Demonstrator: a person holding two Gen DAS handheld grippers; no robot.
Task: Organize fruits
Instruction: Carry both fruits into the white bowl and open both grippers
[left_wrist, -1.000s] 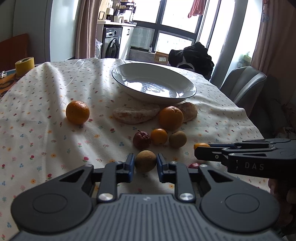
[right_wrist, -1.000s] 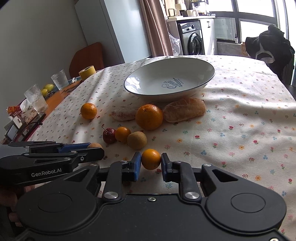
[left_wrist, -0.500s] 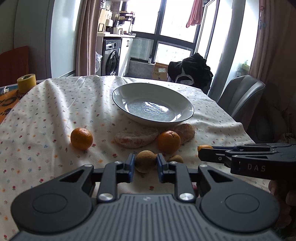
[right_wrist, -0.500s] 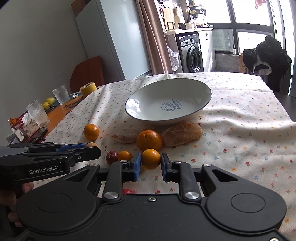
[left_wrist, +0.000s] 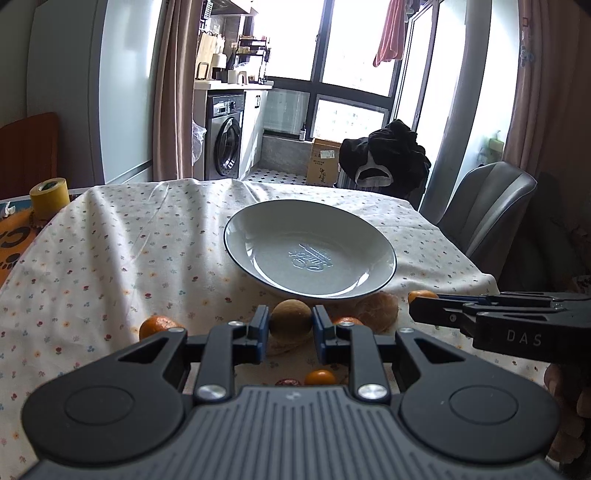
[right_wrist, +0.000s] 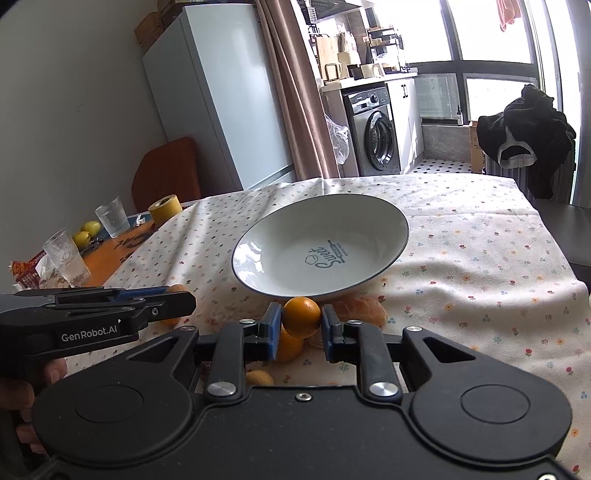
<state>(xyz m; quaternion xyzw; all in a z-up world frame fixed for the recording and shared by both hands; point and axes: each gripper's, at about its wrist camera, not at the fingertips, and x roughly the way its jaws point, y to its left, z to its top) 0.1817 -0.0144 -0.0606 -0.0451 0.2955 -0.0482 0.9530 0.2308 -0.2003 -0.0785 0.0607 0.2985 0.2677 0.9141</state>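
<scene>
Both grippers are loaded and up off the worktop (left_wrist: 110, 258). The left gripper (left_wrist: 288, 325) is pinching a brown round fruit (left_wrist: 290, 320) between its blue pads, and the right gripper (right_wrist: 301, 321) is clamped on a small orange (right_wrist: 302, 317).

What matters now is the plate (left_wrist: 376, 236): it lies dead ahead of both grippers, its near rim just beyond and slightly below each held fruit. In the left view the brown fruit sits just short of the rim's near edge; in the right view the orange lines up with the rim too, a touch left of the plate's centre.

Neither hand looks clearly nearer, they are side by side, with the right gripper's fingers showing at the left view's right edge. My read: a short push forward carries either fruit over the rim, then the pads can part.

More fruit waits below, among it an orange (left_wrist: 159, 326) at the left and another orange (left_wrist: 319, 377) under the left gripper. The plate itself is bare.
</scene>
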